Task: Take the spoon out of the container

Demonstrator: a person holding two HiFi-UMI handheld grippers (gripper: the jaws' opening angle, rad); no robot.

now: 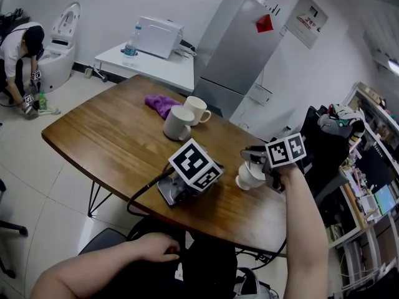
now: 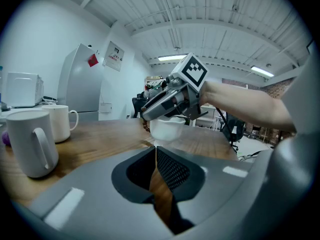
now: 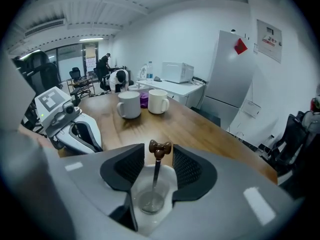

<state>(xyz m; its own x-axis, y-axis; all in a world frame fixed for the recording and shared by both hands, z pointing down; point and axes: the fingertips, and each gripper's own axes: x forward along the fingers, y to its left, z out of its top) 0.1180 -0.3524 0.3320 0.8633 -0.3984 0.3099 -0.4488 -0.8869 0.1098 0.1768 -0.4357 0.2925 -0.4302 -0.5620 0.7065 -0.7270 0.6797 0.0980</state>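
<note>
The wooden table bears the left claw, which lies there with its jaws closed on nothing. The right claw hangs open just above a white cup. The spoon stands in that cup, handle up between the parted jaws.

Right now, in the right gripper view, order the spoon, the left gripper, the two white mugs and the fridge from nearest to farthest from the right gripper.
1. spoon, in the cup between the jaws.
2. left gripper, lying on the table, left.
3. white mugs, mid-table; too close to rank.
4. fridge, beyond the table, right.
</note>
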